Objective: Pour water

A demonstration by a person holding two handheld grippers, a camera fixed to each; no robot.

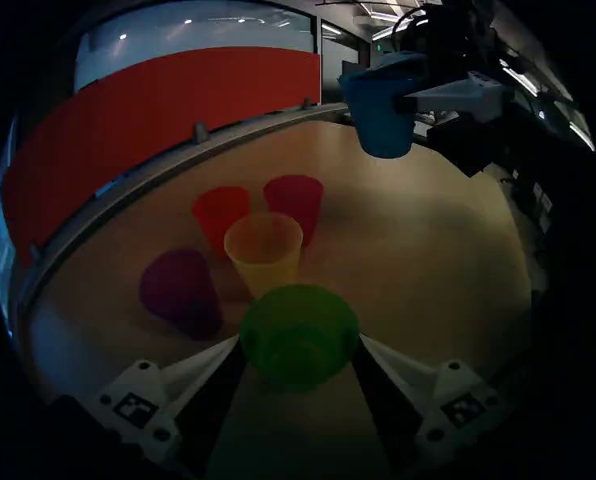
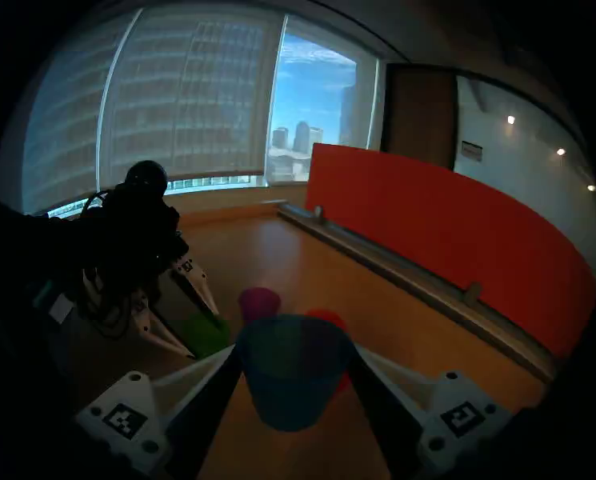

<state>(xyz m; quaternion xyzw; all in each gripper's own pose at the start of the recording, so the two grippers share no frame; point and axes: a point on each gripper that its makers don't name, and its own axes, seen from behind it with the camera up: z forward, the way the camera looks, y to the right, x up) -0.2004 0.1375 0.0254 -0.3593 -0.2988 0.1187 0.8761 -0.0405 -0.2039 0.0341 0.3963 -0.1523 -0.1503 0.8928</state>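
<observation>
Blue cup (image 2: 294,382) clamped in right tool (image 2: 294,352), raised above worktop (image 1: 426,240) | green cup (image 1: 299,332) clamped in left tool (image 1: 299,342); yellow cup (image 1: 264,252) just beyond it

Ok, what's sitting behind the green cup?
A yellow cup right behind the green cup, then a red cup and a crimson cup. The yellow cup's base is covered.

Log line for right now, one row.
left tongs shut on green cup | right tongs shut on blue cup, raised, upright | pour not started
</observation>
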